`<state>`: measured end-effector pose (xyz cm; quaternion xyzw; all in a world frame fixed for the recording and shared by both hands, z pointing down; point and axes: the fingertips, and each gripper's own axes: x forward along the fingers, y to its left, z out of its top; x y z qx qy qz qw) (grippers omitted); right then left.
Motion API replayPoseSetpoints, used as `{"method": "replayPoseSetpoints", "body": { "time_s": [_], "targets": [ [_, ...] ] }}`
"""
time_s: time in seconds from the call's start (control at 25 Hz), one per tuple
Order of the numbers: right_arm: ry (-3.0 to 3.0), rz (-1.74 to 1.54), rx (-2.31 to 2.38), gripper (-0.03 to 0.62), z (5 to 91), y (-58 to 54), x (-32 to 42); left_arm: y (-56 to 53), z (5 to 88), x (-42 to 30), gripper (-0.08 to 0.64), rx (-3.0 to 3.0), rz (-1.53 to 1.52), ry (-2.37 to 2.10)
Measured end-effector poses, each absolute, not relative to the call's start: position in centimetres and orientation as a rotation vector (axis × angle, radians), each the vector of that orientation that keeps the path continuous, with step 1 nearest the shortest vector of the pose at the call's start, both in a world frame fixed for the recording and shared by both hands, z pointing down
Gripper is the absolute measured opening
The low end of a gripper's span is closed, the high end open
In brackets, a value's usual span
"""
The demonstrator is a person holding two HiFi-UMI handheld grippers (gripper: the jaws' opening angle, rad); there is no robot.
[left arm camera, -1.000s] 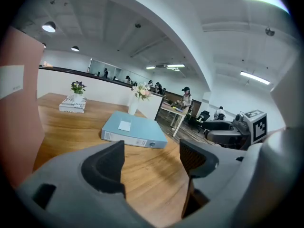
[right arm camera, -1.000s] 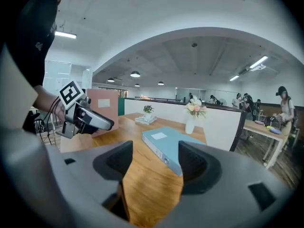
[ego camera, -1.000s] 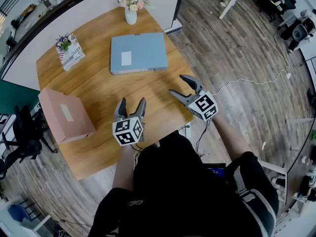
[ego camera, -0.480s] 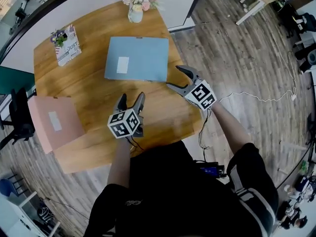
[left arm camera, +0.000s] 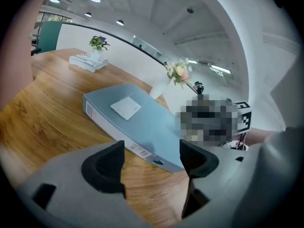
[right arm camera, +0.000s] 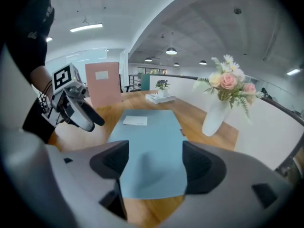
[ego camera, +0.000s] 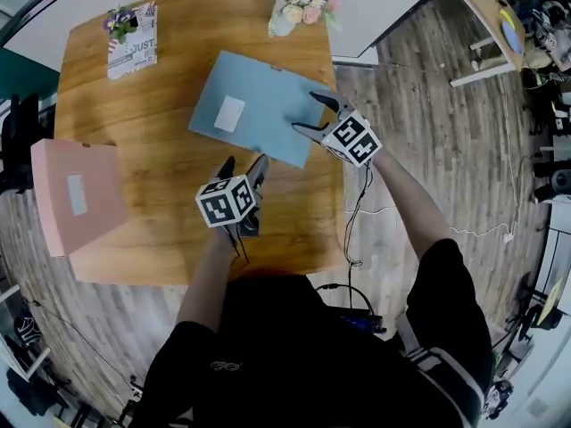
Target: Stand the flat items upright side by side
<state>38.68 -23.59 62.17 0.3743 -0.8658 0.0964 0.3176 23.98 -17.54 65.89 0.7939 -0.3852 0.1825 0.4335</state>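
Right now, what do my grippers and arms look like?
Left gripper and right gripper: grey curved jaws with dark pads, each bearing a white cube with black square markers. A thin black cable hangs from the right one, whose jaws have just been opening, nothing between them. You wear a black short-sleeved top; forearms bare.

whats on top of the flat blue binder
A white rectangular label sits on the flat blue binder. The wooden table beneath it is covered, so anything underneath cannot be seen.
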Motion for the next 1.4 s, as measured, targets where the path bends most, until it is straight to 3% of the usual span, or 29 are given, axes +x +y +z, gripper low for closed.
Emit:
{"method": "replayPoseSetpoints", "body": {
  "time_s": [0.24,0.56,0.72,1.4],
  "targets": [
    [-2.224,0.292,0.916,0.379,65.8,-29.9,39.7,-19.7,67.7,25.4,0.373,1.911,0.456,-0.992],
    [-2.207,0.586,0.857,0.434,69.3,-31.9,40.6,-20.3,69.3,25.4,0.373,1.870,0.488,-0.997],
    [-2.168,0.597,0.811,0.399,69.7,-30.9,40.0,-21.0,69.6,25.0,0.373,1.876,0.503,-0.999],
    [-2.036,0.819,1.212,0.388,69.8,-16.3,34.0,-15.9,70.5,17.0,0.357,2.083,0.841,-0.776]
  ]
}}
